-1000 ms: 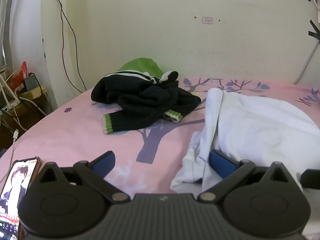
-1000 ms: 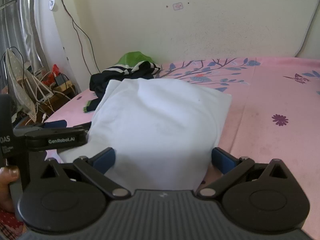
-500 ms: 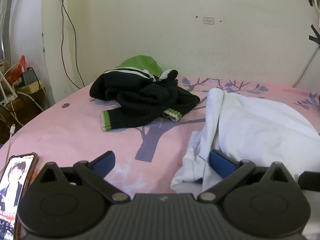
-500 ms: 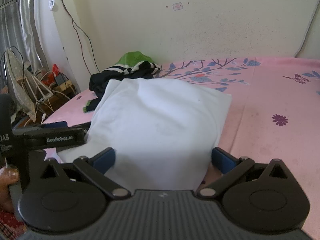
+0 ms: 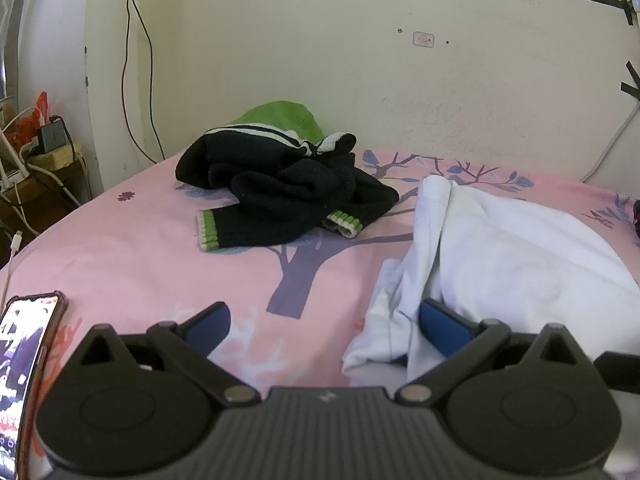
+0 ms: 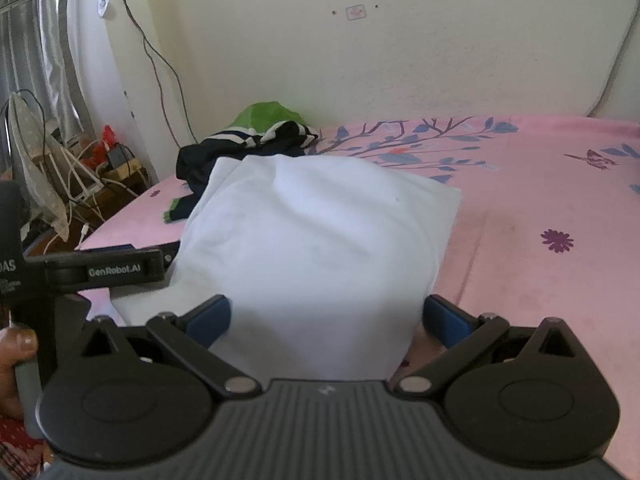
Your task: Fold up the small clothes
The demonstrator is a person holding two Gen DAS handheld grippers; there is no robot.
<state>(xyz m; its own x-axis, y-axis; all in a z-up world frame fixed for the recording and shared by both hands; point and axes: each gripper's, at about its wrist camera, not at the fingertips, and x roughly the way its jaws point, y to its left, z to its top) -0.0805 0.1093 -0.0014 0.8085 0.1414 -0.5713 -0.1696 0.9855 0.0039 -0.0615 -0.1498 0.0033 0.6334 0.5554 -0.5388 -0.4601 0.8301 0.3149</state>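
Now both grippers sit low at the near edge of a white cotton garment (image 6: 316, 240) lying on a pink bedsheet printed with purple trees (image 5: 132, 248).

Spread wide, the left gripper (image 5: 324, 320) has one blue pad (image 5: 442, 322) tucked against the garment's crumpled left edge, gripping nothing. Equally spread, the right gripper (image 6: 326, 320) straddles the garment's smooth near hem. Further back lies a crumpled black knitted sweater with green-and-white cuffs (image 5: 280, 192). A phone with a lit screen (image 5: 24, 364) rests on the sheet at the left.
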